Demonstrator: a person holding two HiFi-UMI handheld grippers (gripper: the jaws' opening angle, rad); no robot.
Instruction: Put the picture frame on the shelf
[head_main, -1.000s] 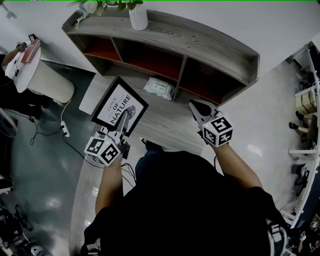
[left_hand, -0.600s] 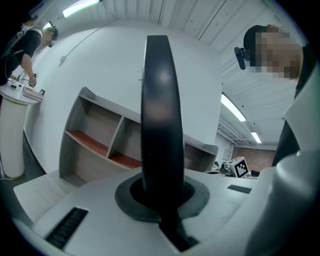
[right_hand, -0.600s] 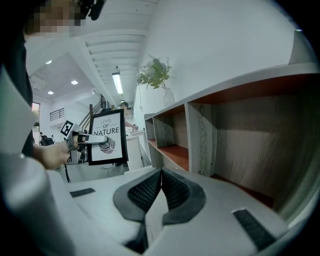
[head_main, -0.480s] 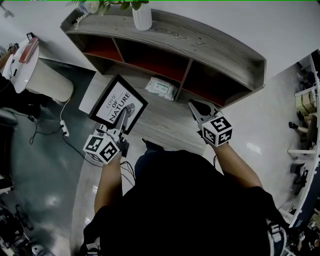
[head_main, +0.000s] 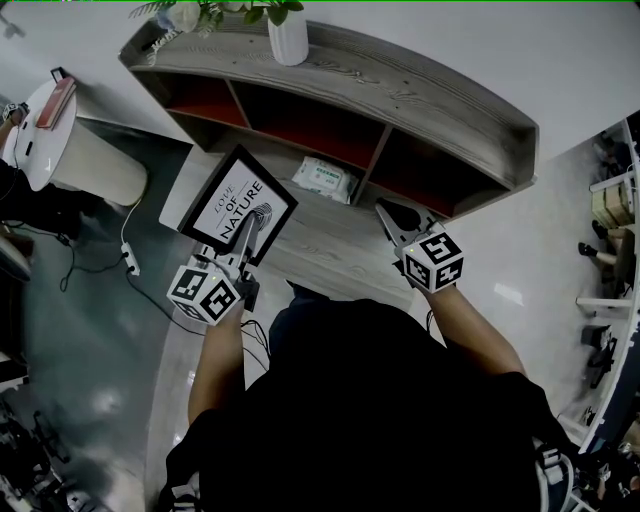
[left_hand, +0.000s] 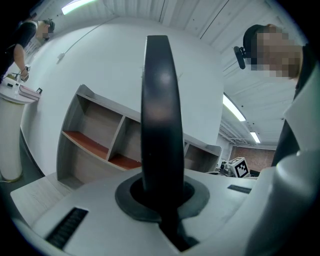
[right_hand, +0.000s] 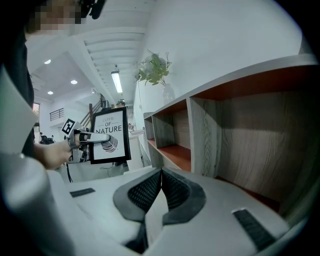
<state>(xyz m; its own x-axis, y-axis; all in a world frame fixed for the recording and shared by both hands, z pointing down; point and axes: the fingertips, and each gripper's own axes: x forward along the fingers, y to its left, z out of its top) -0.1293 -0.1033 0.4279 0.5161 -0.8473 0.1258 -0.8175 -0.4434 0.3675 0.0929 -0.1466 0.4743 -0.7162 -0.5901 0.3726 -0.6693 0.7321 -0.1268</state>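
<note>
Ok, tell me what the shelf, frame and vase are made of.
Shelf: grey wood or wood-look laminate, matt, with visible grain; its compartment floors look reddish.
Frame: black smooth border, plastic or painted wood, can't tell; white printed sheet inside.
Vase: plain white, probably ceramic, too small to be sure.

Picture frame: black rectangular moulding round a white print reading "LOVE OF NATURE" above a dark leaf-like motif. Clamped at one edge in the left claw, upright, edge-on along the claw's own line, clear of any surface. Hangs in front of the shelf's left part, apart from it.

Shelf: grey wood-grain unit against a white wall, divided into open compartments with reddish-brown boards.
</note>
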